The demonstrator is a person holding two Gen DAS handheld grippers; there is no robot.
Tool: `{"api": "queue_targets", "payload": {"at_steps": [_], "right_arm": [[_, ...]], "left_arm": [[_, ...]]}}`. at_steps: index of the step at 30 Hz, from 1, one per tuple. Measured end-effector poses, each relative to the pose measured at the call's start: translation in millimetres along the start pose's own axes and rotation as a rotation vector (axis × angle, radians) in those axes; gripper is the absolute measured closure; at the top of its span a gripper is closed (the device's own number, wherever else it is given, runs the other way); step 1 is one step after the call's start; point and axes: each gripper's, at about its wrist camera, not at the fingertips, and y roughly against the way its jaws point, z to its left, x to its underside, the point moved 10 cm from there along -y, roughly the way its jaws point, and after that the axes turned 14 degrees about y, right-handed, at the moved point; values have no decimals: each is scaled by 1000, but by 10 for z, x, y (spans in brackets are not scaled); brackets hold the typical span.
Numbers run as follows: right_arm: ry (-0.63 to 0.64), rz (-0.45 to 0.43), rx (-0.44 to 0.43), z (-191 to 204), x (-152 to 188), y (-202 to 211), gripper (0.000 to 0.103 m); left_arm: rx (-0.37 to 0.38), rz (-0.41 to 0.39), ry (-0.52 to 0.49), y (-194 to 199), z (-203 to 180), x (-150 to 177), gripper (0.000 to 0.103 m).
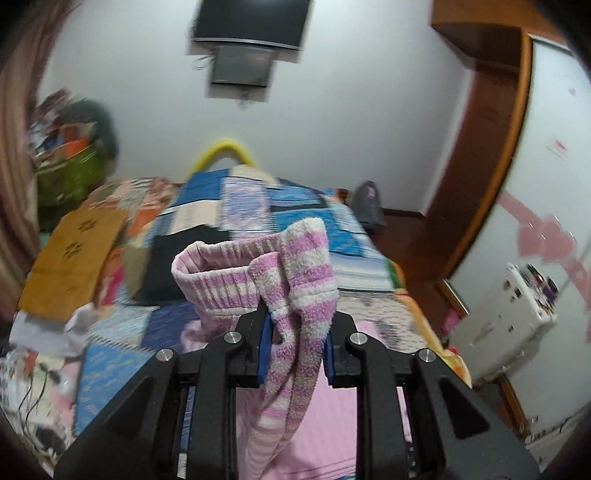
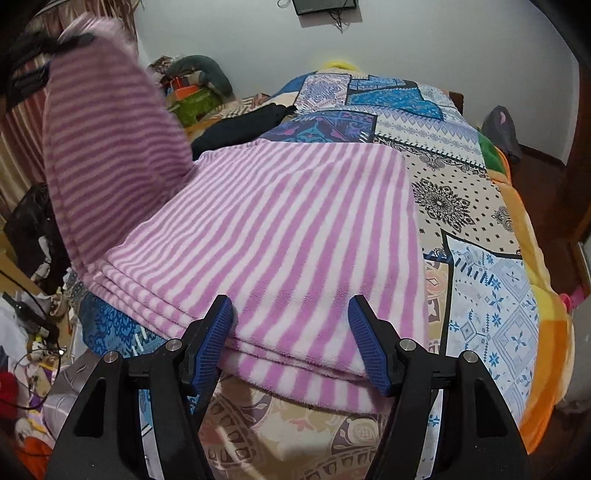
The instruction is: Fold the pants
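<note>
The pants are fluffy, pink and white striped, and lie folded flat on the patchwork bedspread. One leg is lifted up at the left. Its ribbed cuff end sticks out above my left gripper, which is shut on it, and the rest hangs down between the fingers. My right gripper is open low over the near edge of the folded pants. Its blue pads stand wide on either side of the striped fabric without pinching it.
A black garment lies on the far side of the bed. Clutter and cables fill the floor at the left. A wall screen, a wooden wardrobe, a white box and an orange cushion are around the bed.
</note>
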Motion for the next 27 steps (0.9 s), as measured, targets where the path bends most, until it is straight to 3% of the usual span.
{"api": "queue_targets", "payload": {"at_steps": [5,8,15,18,22,24,26,27], "right_arm": [[-61,-46,-12,-151,60,189,42],[-110,-65,17,-331,135,346,42],[-187,-62,120,-746,413,689,42],[-205,-44,151,-833,538,765,42],[-220,-34,153,-853,623,787,42],[-220,-32,146,-831,629,771,42],[-217,-33,130,-783,601,736,42],[-213,-36,123,-752,589,720,42]], "left_arm": [[83,62,-95,-302,-754,316,81],[124,154,-149,-632,-1170,742,81],[110,448,-199,-1483,-1478,1972,81],[78,515,-210,-1680,-1461,2371,81],[62,485,-248,-1624,-1465,2379,80],[75,498,-261,-1544,-1485,2329,72],[96,514,-251,-1443,-1467,2250,55],[104,505,-245,-1395,-1430,2176,53]]}}
